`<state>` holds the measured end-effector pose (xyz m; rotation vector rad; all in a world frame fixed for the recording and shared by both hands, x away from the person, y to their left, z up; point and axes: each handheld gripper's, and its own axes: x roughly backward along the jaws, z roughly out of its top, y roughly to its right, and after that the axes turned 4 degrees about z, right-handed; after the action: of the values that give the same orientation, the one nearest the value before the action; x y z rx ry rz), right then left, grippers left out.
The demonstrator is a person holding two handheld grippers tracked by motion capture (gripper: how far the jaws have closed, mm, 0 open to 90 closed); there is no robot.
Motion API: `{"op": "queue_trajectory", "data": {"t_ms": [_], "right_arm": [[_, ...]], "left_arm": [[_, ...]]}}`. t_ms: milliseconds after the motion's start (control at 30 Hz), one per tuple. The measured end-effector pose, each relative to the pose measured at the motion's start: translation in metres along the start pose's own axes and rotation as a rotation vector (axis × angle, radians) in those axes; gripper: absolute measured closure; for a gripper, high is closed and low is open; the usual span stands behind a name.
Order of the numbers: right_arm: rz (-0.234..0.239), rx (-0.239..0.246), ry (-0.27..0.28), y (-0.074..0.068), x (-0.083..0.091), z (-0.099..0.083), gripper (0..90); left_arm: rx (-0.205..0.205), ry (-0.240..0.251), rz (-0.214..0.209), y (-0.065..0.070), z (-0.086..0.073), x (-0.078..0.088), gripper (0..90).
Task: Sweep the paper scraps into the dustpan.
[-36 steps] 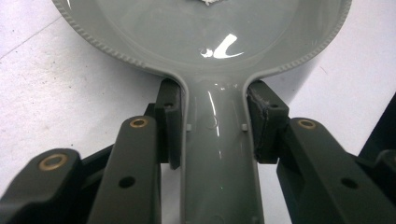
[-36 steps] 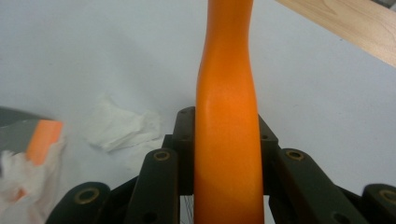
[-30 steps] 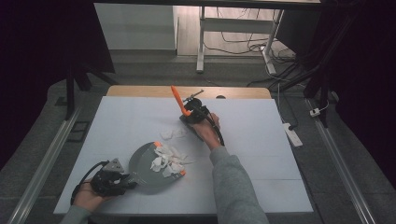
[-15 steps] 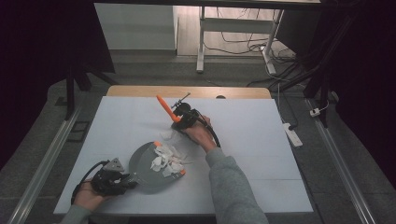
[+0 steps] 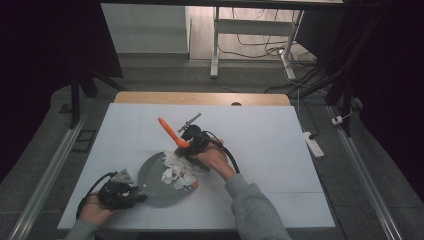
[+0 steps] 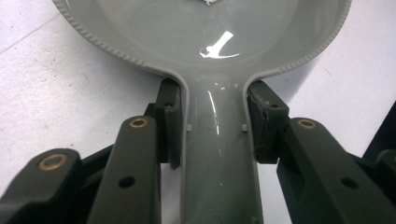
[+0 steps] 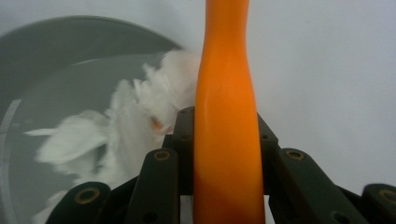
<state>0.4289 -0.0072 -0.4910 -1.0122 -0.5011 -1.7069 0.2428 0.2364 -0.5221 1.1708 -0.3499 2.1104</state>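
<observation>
A grey pan [image 5: 152, 175] lies flat on the white table, holding a heap of white scraps [image 5: 177, 167] with a small orange bit. My left gripper [image 5: 134, 192] is shut on the pan's handle [image 6: 218, 154], its pads pressed against both sides near the bowl [image 6: 205, 28]. My right gripper [image 5: 189, 142] is shut on an orange handle [image 5: 170, 131] that slants up and to the left above the pan's far rim. In the right gripper view this orange handle [image 7: 226, 116] runs straight up between the jaws, with the scraps [image 7: 130, 121] and the pan [image 7: 56, 56] to its left.
The white table top [image 5: 260, 145] has a wooden strip [image 5: 200, 98] along its far edge. A white power strip [image 5: 313, 143] lies just off the right edge. Metal rails [image 5: 47, 175] run along both sides on the floor.
My right gripper has carried the orange handle from the far middle of the table toward me and to the left, down to the pan's far rim. The left gripper and pan stayed put.
</observation>
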Motion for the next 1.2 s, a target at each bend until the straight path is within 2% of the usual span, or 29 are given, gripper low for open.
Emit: {"op": "queue_trajectory", "data": {"t_ms": [133, 200, 233, 267, 467, 633, 833, 967, 1067, 1200], "right_arm": [[0.003, 0.02, 0.057, -0.009, 0.014, -0.001, 71.4], [-0.009, 0.014, 0.094, -0.007, 0.024, 0.0, 71.4], [-0.009, 0.014, 0.094, -0.007, 0.024, 0.0, 71.4], [-0.032, -0.002, 0.13, -0.005, 0.032, 0.001, 71.4], [-0.083, -0.022, 0.177, 0.005, 0.038, 0.002, 71.4], [-0.108, -0.037, 0.165, 0.013, 0.026, 0.007, 71.4], [-0.164, -0.046, 0.11, 0.021, 0.006, 0.014, 71.4], [-0.216, -0.02, 0.068, 0.026, -0.004, 0.018, 71.4], [-0.221, -0.033, 0.051, 0.032, -0.007, 0.019, 71.5], [-0.192, -0.043, 0.043, 0.03, -0.011, 0.02, 71.5]], "left_arm": [[0.002, 0.002, 0.001, 0.0, 0.0, 0.0, 61.2], [0.002, 0.002, 0.001, 0.0, 0.0, 0.0, 61.2], [0.001, 0.003, 0.002, 0.0, 0.0, 0.0, 61.2], [0.001, 0.002, 0.001, 0.0, 0.0, 0.0, 61.2], [0.002, 0.003, -0.001, 0.0, 0.0, 0.0, 61.2], [0.003, 0.003, 0.0, 0.0, 0.0, 0.0, 61.2], [-0.001, 0.001, -0.001, 0.0, 0.0, 0.0, 61.2], [0.001, 0.004, -0.002, 0.0, 0.0, -0.001, 61.2], [0.001, 0.004, -0.005, 0.0, 0.001, -0.001, 61.2], [0.002, 0.004, -0.004, 0.0, 0.001, -0.001, 61.2]]}}
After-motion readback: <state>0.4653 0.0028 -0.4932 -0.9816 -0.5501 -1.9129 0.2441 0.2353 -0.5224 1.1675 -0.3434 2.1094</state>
